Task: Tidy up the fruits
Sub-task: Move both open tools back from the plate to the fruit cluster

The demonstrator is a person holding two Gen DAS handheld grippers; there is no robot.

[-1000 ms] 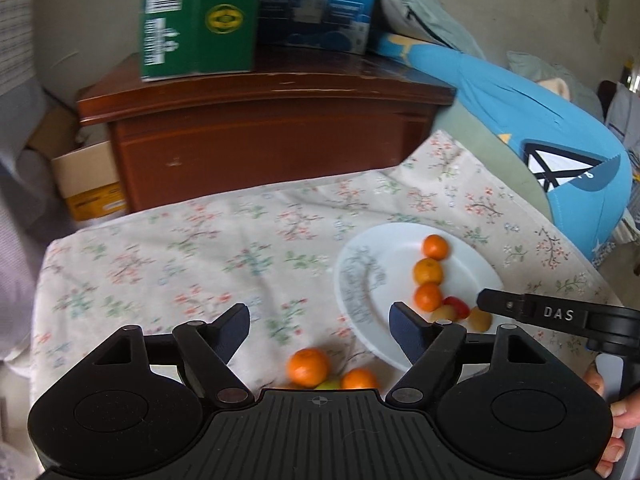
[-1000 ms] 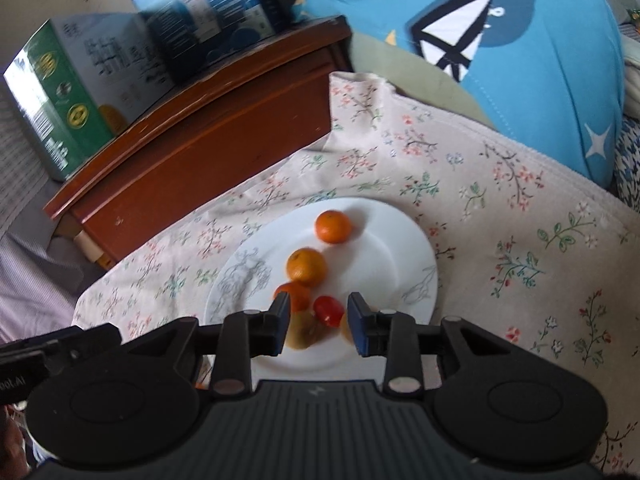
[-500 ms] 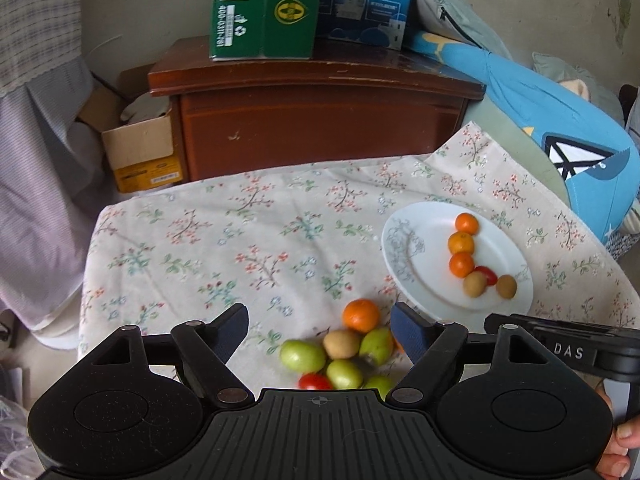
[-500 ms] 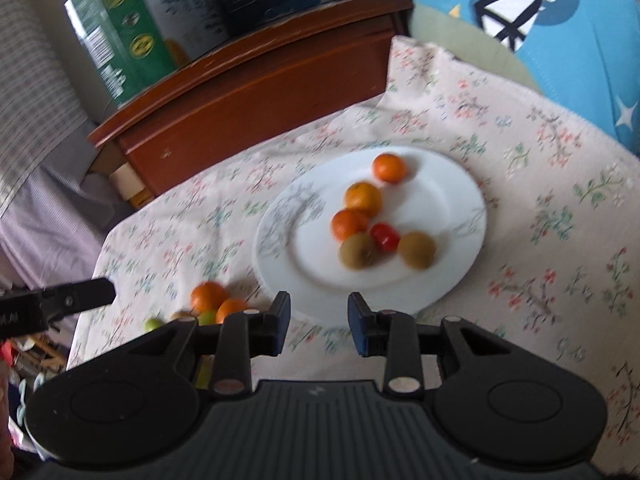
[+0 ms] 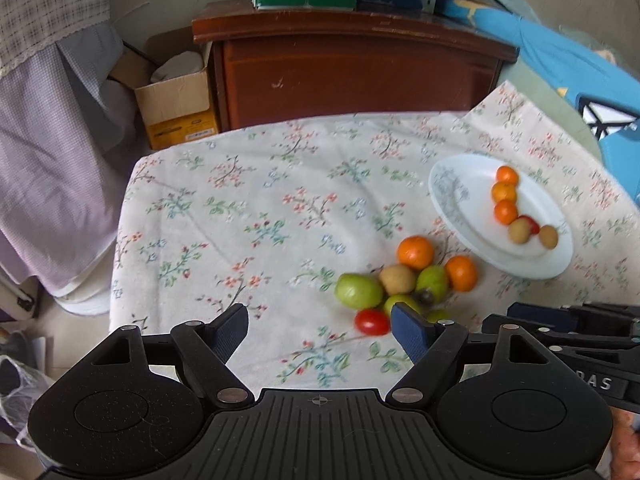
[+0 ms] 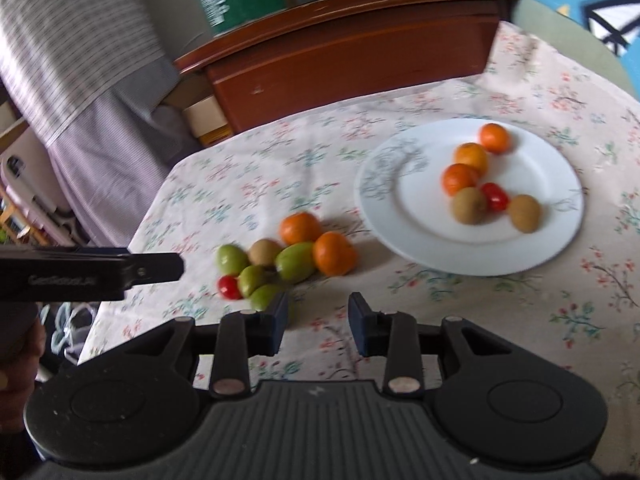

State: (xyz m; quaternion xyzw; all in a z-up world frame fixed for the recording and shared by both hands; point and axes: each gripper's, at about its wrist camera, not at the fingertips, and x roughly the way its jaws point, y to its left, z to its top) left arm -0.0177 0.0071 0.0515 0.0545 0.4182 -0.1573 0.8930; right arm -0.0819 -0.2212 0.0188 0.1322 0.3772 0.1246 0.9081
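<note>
1. A table covered by a floral cloth (image 5: 280, 208) is seen from both wrist cameras; its left edge drops off toward hanging purple fabric (image 5: 48, 152), and its far edge meets a wooden cabinet (image 5: 352, 68) with a cardboard box (image 5: 176, 104) beside it.
2. The left half of the cloth is bare, so wide room is offered there.
3. The left gripper (image 5: 320, 332) is held above the near edge with its jaws spread wide and nothing between them; its right fingertip (image 5: 408, 328) overlaps the near side of the fruit pile in the picture.
4. A loose pile of fruit (image 6: 280, 260) lies on the cloth: two oranges, green fruits, a brown kiwi and a red tomato (image 5: 372, 322), touching one another.
5. The right gripper (image 6: 318, 320) is seen near the table's front edge, its jaws set narrowly apart and empty, just beside the pile.
6. A white plate (image 6: 400, 208) sits right of the pile, close to it, holding three oranges in a row, two kiwis and one tomato.
7. Beyond the plate, the cloth runs up against a blue cushion (image 5: 580, 76).
</note>
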